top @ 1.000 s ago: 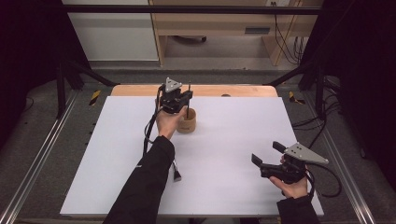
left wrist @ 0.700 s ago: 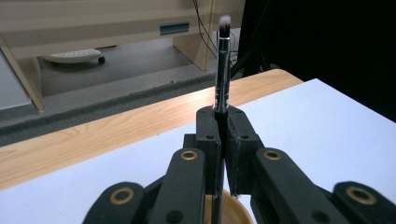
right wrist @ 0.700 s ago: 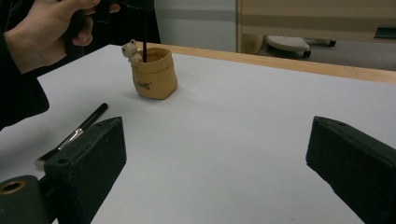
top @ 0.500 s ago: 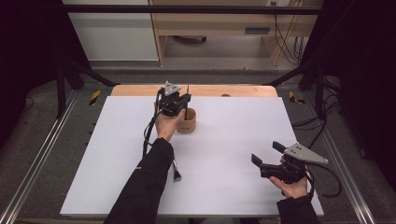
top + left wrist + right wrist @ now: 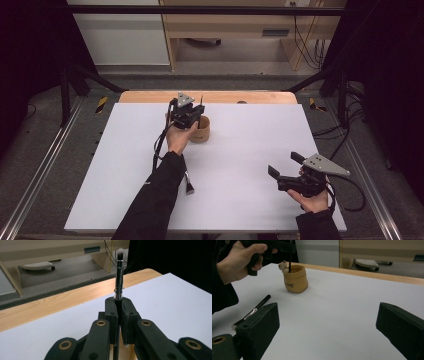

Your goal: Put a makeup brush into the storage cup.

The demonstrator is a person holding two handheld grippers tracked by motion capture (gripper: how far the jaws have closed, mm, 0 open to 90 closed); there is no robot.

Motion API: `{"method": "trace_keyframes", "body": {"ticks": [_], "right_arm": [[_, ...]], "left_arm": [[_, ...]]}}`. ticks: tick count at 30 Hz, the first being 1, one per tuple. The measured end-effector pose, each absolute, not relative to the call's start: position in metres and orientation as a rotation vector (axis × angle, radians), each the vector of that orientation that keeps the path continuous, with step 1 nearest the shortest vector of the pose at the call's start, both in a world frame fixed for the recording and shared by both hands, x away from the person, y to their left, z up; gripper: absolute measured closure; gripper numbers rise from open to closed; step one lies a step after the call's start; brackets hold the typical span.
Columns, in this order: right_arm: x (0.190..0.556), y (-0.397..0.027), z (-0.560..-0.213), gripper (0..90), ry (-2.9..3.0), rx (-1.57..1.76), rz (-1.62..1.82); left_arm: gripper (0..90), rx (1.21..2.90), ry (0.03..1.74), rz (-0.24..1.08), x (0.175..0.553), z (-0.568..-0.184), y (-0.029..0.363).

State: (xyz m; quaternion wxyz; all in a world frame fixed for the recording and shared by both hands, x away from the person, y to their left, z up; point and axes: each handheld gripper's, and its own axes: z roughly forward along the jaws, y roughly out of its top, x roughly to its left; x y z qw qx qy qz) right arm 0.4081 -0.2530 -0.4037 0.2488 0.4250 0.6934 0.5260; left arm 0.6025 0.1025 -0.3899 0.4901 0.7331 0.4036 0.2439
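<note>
My left gripper [image 5: 194, 117] hovers over a small tan pot [image 5: 202, 133] at the far middle of the white table. It is shut on a black makeup brush [image 5: 119, 272] held upright, bristles on top. In the right gripper view the brush handle [image 5: 290, 265] reaches down into the mouth of the pot [image 5: 295, 280], under the left gripper [image 5: 287, 246]. My right gripper [image 5: 284, 166] stays near the front right of the table, open, with nothing between its jaws [image 5: 327, 325].
A second black brush [image 5: 188, 182] lies flat on the white sheet [image 5: 250, 130] beside the left forearm, seen in the right gripper view as brush [image 5: 257, 307]. A wooden strip [image 5: 150, 96] runs along the table's far edge. Metal rails flank both sides.
The left gripper has sunk slightly toward the pot with the brush in it. The right gripper has stayed still.
</note>
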Motion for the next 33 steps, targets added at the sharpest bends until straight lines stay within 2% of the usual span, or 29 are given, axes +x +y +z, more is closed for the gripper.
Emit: {"method": "trace_keyframes", "body": {"ticks": [11, 15, 19, 24, 33], "right_arm": [[0.408, -0.251, -0.404, 5.4, 1.894, 1.155, 1.429], [0.408, -0.25, -0.404, 5.4, 1.9, 1.161, 1.428], [0.408, -0.25, -0.404, 5.4, 1.901, 1.154, 1.429], [0.408, -0.248, -0.405, 5.4, 1.906, 1.16, 1.426], [0.409, -0.246, -0.405, 5.4, 1.91, 1.147, 1.423]], "left_arm": [[84.2, 1.798, 0.982, 0.589, 0.597, -0.393, 0.103], [80.2, 1.801, 0.98, 0.586, 0.595, -0.391, 0.106], [72.0, 1.794, 0.974, 0.579, 0.59, -0.389, 0.11], [55.7, 1.766, 0.971, 0.563, 0.58, -0.383, 0.12], [37.6, 1.735, 0.939, 0.536, 0.555, -0.37, 0.139]]}}
